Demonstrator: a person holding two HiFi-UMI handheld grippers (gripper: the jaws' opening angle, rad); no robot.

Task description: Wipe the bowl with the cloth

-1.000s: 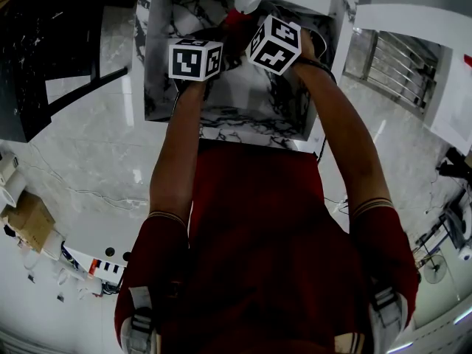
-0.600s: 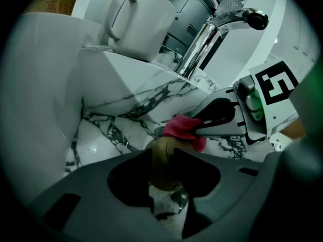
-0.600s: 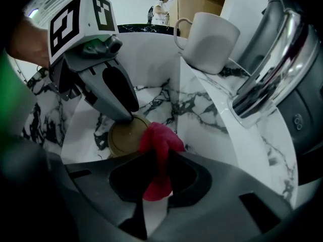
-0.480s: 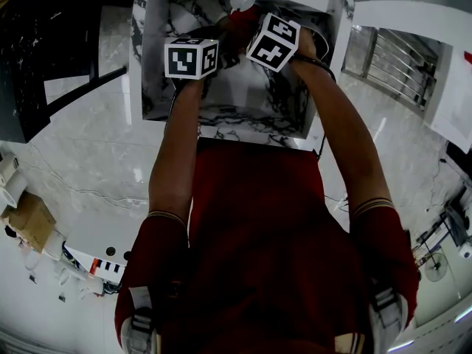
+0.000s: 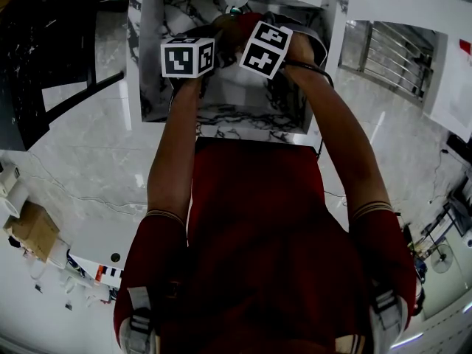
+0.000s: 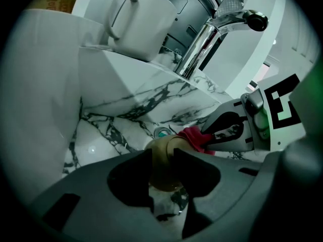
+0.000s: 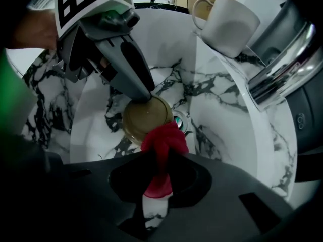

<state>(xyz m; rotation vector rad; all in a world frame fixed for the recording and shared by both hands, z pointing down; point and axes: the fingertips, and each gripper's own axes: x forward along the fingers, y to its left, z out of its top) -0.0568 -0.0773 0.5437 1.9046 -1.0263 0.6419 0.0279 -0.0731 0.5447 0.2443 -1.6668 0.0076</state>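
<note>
A small amber glass bowl [image 7: 146,117] is held low inside the marble sink [image 7: 222,115], just over the drain [image 7: 179,121]. My left gripper [image 6: 162,152] is shut on the bowl [image 6: 162,166], its wall between the jaws; those jaws have just been opening a little. In the right gripper view the left gripper [image 7: 141,99] comes down from the upper left onto the bowl's far rim. My right gripper [image 7: 160,158] points straight down and is shut on a bunched red cloth [image 7: 161,140], which touches the bowl's near rim. The cloth [image 6: 194,137] also shows beside the bowl in the left gripper view.
A chrome faucet [image 6: 212,34] arches over the basin's back edge. Next to it on the ledge stands a white mug [image 6: 144,24]. The basin walls [image 5: 243,116] close in on both grippers. Both marker cubes [image 5: 188,56] sit close together over the sink.
The right gripper has shifted left and slightly down, closer to the left gripper, bringing the cloth toward the bowl. The left gripper has stayed in place.
</note>
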